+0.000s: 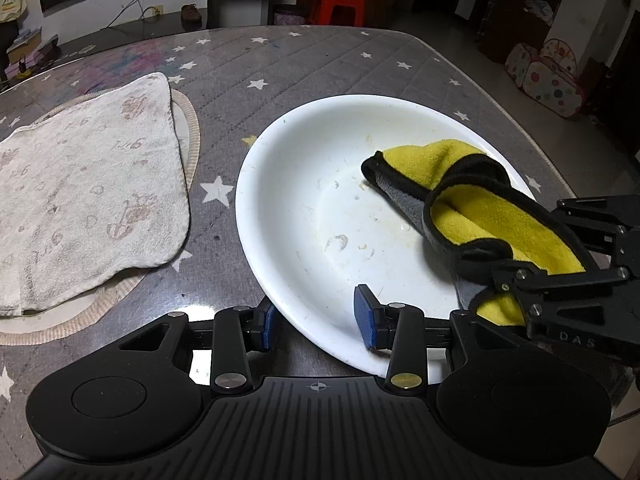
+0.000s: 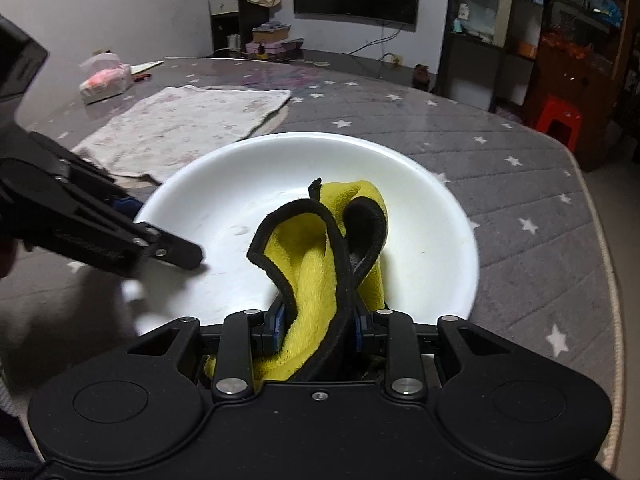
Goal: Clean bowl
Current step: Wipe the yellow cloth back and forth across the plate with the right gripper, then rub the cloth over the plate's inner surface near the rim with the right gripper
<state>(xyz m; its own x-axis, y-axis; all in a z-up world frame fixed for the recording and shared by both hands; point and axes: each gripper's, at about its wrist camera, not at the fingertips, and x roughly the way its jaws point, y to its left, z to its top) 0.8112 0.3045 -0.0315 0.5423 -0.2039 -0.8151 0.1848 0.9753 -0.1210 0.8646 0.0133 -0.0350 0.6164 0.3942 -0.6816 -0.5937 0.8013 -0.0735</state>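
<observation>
A white bowl [image 1: 256,160] [image 2: 460,220] sits on the grey star-patterned table, with smears and crumbs on its inner surface. A yellow cloth with black edging [image 1: 480,208] [image 2: 304,264] lies folded inside it on the right. My right gripper [image 2: 320,332] [image 1: 520,292] is shut on the cloth's near end, low over the bowl's right side. My left gripper [image 1: 318,322] [image 2: 156,228] stands open astride the bowl's near rim. One blue pad [image 1: 268,328] is outside the rim and the other [image 1: 366,316] is inside the bowl.
A stained white towel [image 1: 88,192] [image 2: 188,124] lies on a round mat left of the bowl. A tissue pack [image 2: 104,80] sits at the table's far corner. A red stool [image 1: 338,2] stands beyond the table's far edge.
</observation>
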